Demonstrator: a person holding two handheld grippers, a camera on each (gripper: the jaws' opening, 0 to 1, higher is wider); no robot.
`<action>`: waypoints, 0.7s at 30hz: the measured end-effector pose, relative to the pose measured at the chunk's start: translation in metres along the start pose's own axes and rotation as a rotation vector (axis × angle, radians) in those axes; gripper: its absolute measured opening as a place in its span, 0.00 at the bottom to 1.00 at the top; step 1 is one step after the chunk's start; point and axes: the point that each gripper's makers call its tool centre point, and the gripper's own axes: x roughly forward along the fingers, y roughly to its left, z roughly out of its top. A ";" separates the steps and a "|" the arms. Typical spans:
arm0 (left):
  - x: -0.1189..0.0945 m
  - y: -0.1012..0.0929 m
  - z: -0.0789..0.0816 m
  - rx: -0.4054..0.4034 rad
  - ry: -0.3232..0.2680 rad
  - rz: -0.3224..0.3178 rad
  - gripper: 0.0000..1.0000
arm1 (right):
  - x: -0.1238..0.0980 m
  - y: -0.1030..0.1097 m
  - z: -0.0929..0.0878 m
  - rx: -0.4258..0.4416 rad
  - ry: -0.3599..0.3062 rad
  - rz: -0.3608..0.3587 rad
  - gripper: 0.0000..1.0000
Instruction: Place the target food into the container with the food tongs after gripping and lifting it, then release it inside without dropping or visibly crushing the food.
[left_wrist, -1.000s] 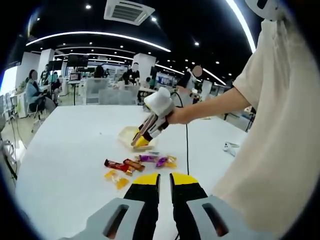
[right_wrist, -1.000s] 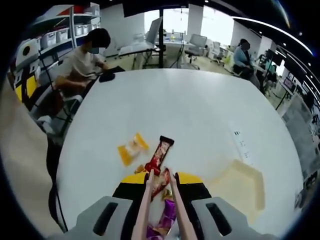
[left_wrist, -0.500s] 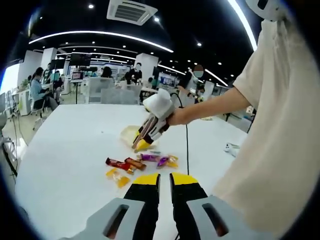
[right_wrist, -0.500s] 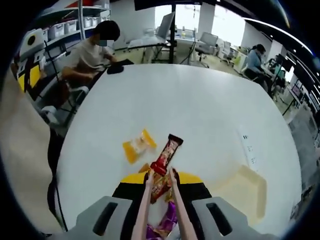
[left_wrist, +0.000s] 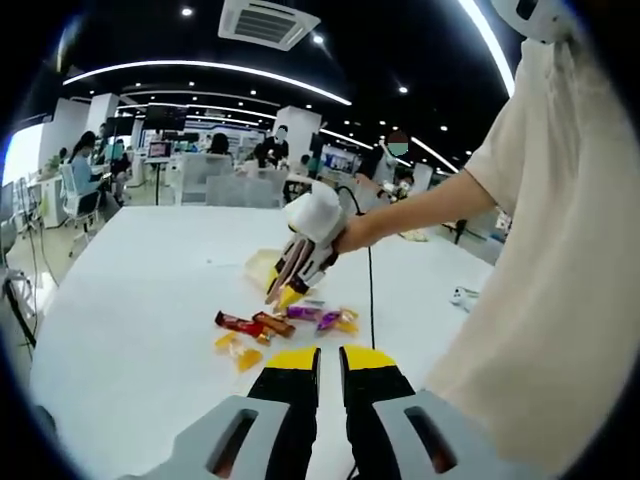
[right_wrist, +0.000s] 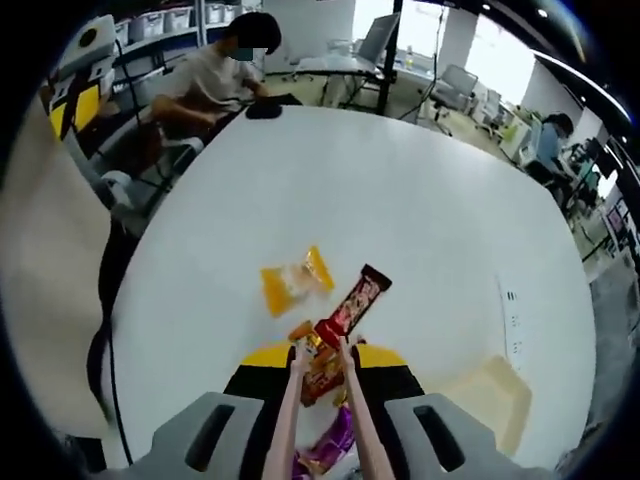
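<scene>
Where offices surround, white table (right_wrist: 400, 210) holds snacks; left fingers together, right unclear.

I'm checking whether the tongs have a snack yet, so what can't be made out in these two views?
- Right gripper view: whether the tongs touch the red snack bar; their tips overlap it.
- Right gripper view: the purple wrapper, partly hidden by the tongs and right gripper.
- Right gripper view: the container, cut off by the edge.
- Left gripper view: the container, partly covered by the right gripper; snack labels too small.
</scene>
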 end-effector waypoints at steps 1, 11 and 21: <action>-0.001 0.000 0.000 -0.001 0.000 0.001 0.05 | 0.000 0.000 0.001 0.001 -0.001 0.003 0.21; -0.003 0.001 -0.003 -0.010 0.000 0.012 0.05 | 0.007 0.003 -0.001 -0.049 0.030 0.036 0.22; -0.011 0.006 -0.009 -0.026 0.002 0.032 0.05 | 0.016 0.010 -0.005 -0.086 0.059 0.074 0.22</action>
